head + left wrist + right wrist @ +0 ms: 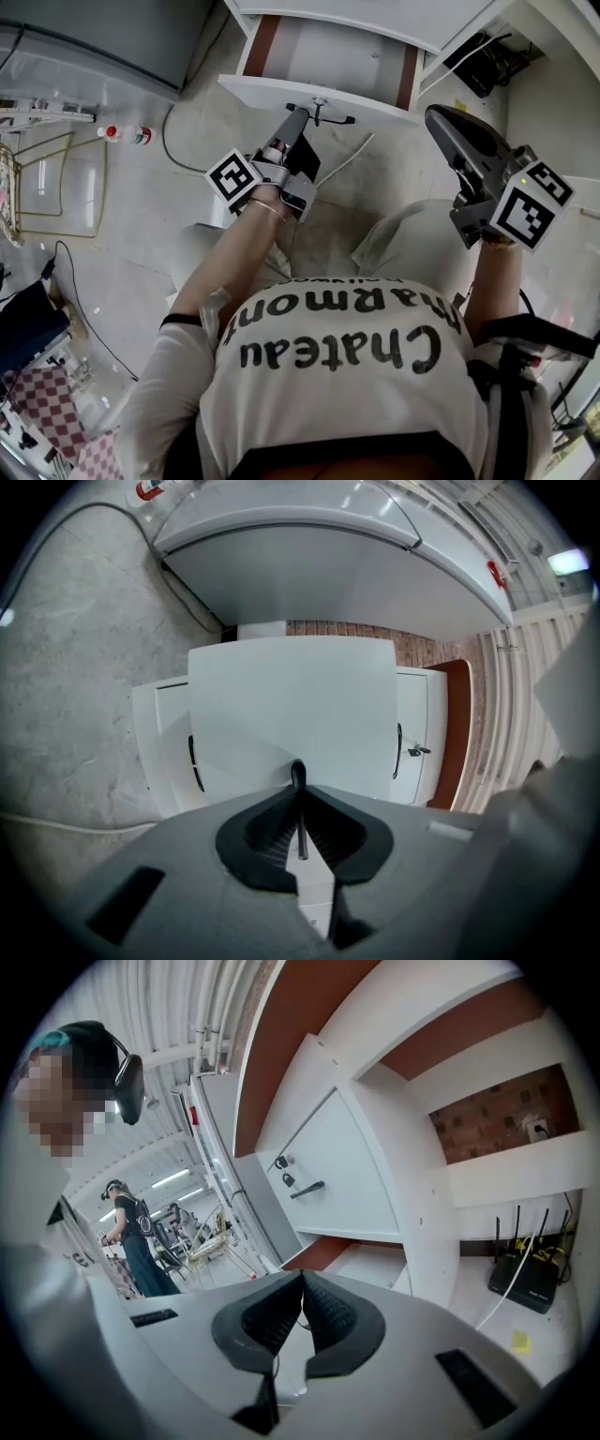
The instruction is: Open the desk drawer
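The left gripper (301, 114), mid-frame in the head view, has its jaws pinched narrow on the thin dark handle (336, 119) of the white desk drawer (262, 89). The drawer stands pulled out at top centre. The right gripper (448, 122), off to the right, is closed and empty. In its own view a black box (525, 1283), perhaps a router, sits at lower right.

Head view looks steeply down from above the drawer (319, 94), at moderate range. Left gripper view faces the drawer (291, 705) front squarely and level, hard against its handle (298, 772). Right gripper view looks obliquely from the drawer's (361, 1258) right, farther back; all three views share the drawer.
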Available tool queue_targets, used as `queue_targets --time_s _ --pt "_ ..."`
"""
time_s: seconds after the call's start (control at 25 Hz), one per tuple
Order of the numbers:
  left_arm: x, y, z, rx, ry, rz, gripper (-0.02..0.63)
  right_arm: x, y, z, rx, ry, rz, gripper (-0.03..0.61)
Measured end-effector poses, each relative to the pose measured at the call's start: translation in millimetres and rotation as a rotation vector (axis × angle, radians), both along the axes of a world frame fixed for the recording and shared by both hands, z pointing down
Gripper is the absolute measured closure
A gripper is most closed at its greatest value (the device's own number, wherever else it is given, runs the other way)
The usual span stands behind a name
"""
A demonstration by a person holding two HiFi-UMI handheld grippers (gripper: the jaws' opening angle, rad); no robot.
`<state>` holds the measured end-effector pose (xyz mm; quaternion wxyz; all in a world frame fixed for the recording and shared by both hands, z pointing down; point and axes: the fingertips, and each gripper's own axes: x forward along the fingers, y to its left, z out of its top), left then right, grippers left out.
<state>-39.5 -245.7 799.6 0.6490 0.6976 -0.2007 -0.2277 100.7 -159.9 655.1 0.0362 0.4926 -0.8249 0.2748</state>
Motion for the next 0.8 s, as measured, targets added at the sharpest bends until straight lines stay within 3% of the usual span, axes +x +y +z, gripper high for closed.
queue_targets --time_s 0.36,0.8 --pt "-13 22 7 -0.040 -0.027 -0.013 0.584 15 -10 -9 0.020 0.041 0.062 0.565" --pt "-37 60 41 -0.141 -0.133 0.013 0.588 16 -21 -11 0.033 0.054 0.093 0.565"
